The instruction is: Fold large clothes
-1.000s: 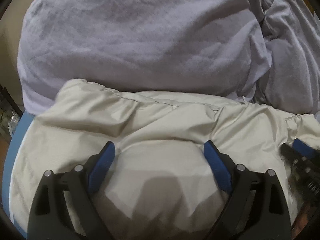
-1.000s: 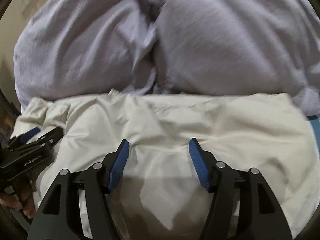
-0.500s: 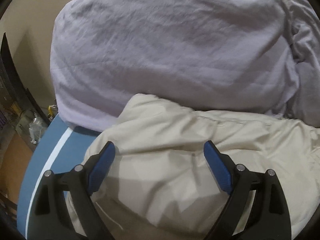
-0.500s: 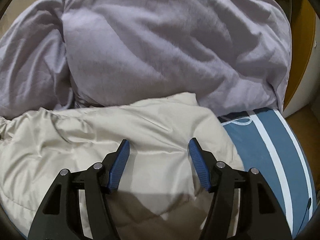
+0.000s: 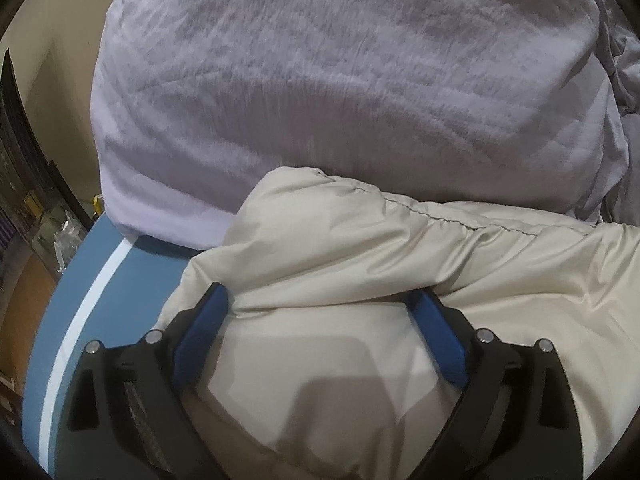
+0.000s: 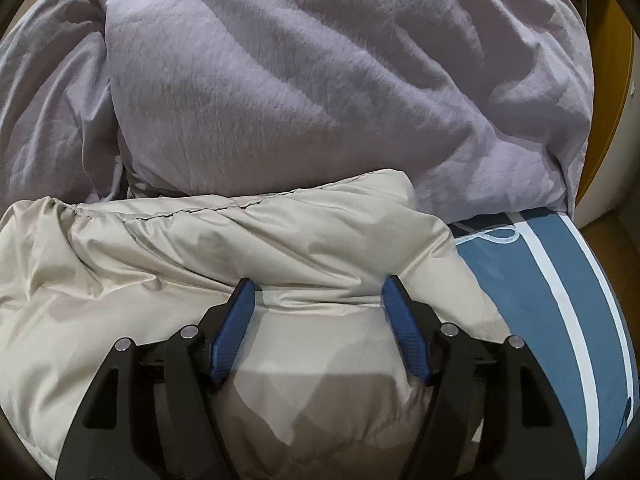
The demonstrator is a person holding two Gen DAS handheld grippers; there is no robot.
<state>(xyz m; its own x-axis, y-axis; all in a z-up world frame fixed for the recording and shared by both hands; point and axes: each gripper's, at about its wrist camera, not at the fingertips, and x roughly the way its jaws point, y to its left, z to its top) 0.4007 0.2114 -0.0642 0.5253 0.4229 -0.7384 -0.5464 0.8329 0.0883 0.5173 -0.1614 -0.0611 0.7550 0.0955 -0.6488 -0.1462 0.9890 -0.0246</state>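
A cream puffy jacket [image 5: 400, 248] lies on a blue bedsheet with white stripes; it also shows in the right wrist view [image 6: 240, 248]. My left gripper [image 5: 320, 300] is open, its blue pads [image 5: 200, 332] pressed down on the jacket near its left end, straddling a fold. My right gripper [image 6: 318, 292] is open too, its blue pads [image 6: 404, 332] pushed into the jacket near its right end. Neither gripper pinches any fabric.
A big lilac duvet [image 5: 340, 80] is heaped right behind the jacket and also shows in the right wrist view [image 6: 320, 80]. The blue sheet [image 5: 80, 300] ends at the bed's left edge, and its right edge [image 6: 560, 300] borders a wooden floor.
Both grippers moved apart, the left toward the jacket's left end and the right toward its right end, then lowered onto the fabric. Each gripper has left the other's view.
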